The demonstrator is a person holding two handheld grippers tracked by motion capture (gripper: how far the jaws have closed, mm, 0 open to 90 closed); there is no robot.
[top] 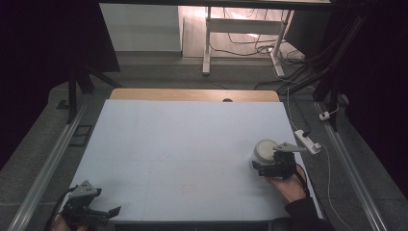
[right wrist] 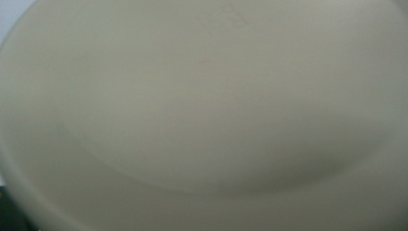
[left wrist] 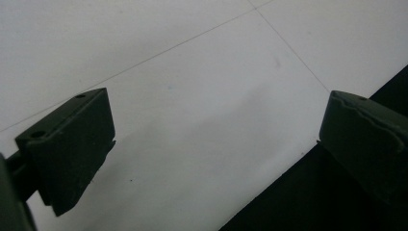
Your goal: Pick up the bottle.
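A cream-white round bowl-like object [top: 265, 149] stands on the white table [top: 183, 144] near its right edge. My right gripper [top: 267, 166] sits directly behind it, held by a hand coming in from the bottom right, with the grey plate on top. In the right gripper view the pale curved surface of the object [right wrist: 202, 110] is very close and blurred, and the jaws are hidden, so their state is unclear. My left gripper [top: 108, 214] rests at the table's front left corner. Its jaws stand wide apart over bare table [left wrist: 216, 144] with nothing between them.
A wooden strip [top: 192, 95] borders the table's far edge. A white power strip [top: 308, 141] with a cable lies just off the right edge. Metal rails run along both sides, and a desk frame [top: 208, 43] with loose cables stands beyond on the floor.
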